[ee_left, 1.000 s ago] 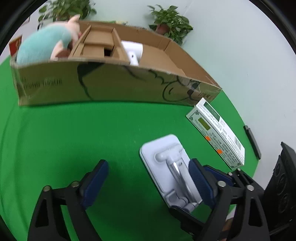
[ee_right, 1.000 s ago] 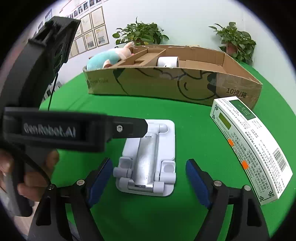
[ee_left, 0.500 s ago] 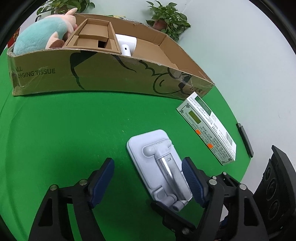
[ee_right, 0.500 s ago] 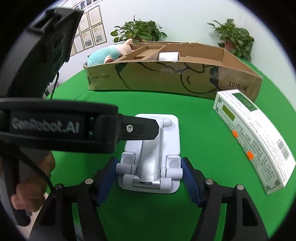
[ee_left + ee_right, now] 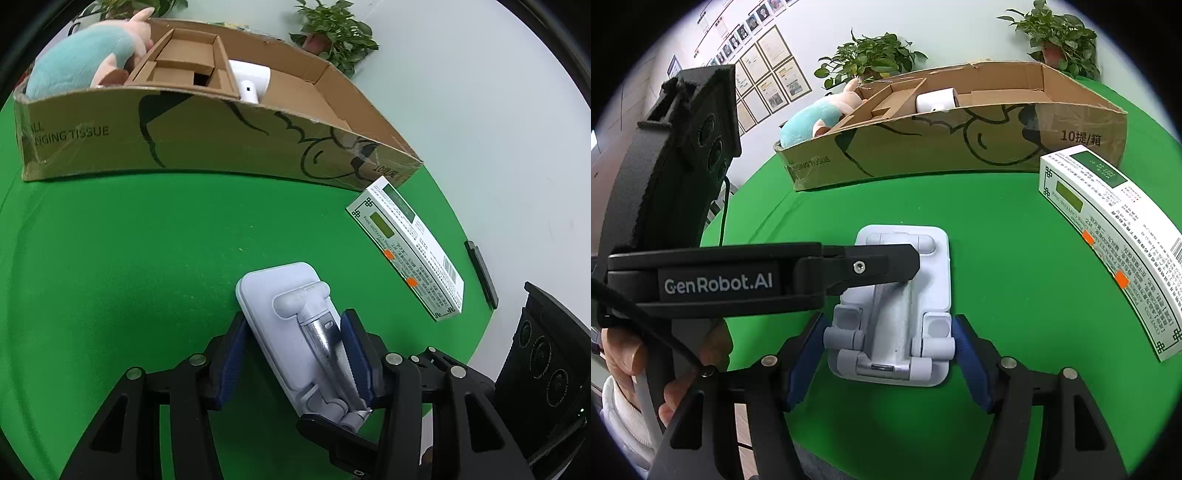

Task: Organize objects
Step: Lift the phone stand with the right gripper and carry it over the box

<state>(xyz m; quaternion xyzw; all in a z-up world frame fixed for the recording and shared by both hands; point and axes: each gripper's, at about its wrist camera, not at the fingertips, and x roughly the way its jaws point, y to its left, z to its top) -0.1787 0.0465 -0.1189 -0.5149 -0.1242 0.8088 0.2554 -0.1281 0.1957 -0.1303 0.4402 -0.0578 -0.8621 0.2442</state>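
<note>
White plastic, the folded phone stand (image 5: 291,332) lies flat on the green table (image 5: 129,258), in front of the cardboard box (image 5: 207,140). Left wrist view: the left gripper (image 5: 295,354), wide open a second ago, has narrowed until both blue pads press the stand's sides. The box wall reads "…NGING TISSUE"; inside it sit a teal plush toy (image 5: 81,55) and a white roll (image 5: 251,81). A white-and-green printed carton (image 5: 406,251) lies right of the stand, well apart from it.

Right wrist view: the right gripper (image 5: 890,350) has likewise closed from wide open onto the stand's (image 5: 897,314) near end, pads against its hinge feet. The left gripper's body (image 5: 720,280), crossing over the stand, bears "GenRobot.AI". The box (image 5: 960,147) shows "10提/箱"; the carton's (image 5: 1115,243) small print is unreadable.
</note>
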